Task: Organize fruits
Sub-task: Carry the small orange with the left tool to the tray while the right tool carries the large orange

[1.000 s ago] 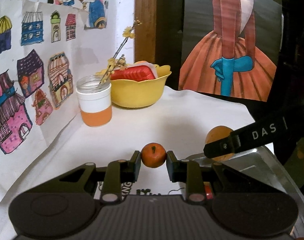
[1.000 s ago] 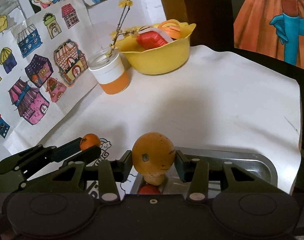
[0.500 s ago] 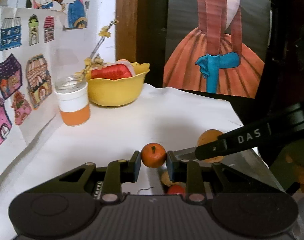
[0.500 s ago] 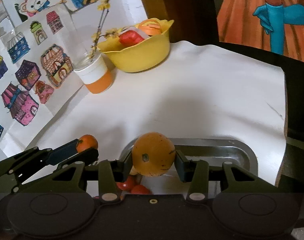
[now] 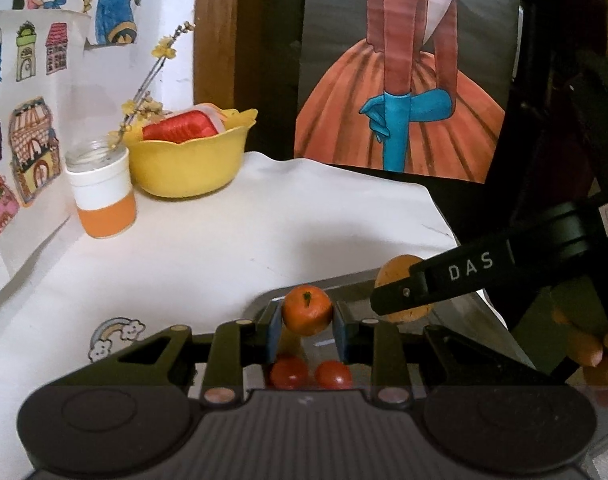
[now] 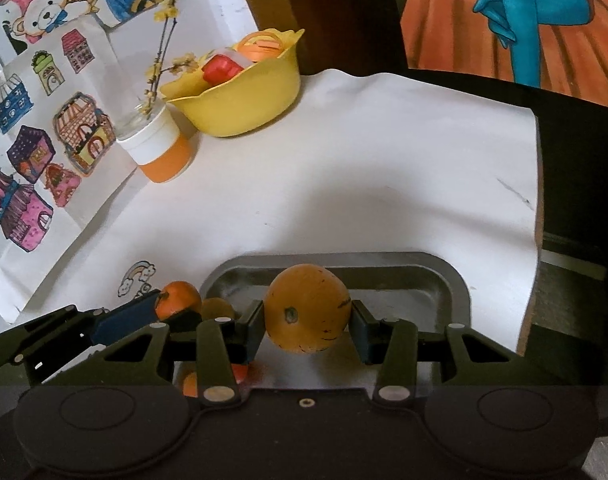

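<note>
Holding both fruits above the metal tray [image 6: 455, 280], you have your left gripper [image 5: 307, 322] clamped on the small tangerine [image 5: 307, 310] and your right gripper [image 6: 307, 326] clamped on the larger orange [image 6: 307, 308]. Two red tomatoes [image 5: 309, 374] lie in the tray below your left jaws. Your yellow bowl [image 5: 192, 164] and the jar [image 5: 102, 196] stand well apart, at the far corner of the white cloth [image 5: 264, 224].

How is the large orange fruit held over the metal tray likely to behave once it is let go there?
The large orange fruit is round, so it would probably roll on the metal tray, whose raised rim should stop it. It keeps its shape between the right gripper fingers, so it seems firm. Its smooth skin may slip.
</note>
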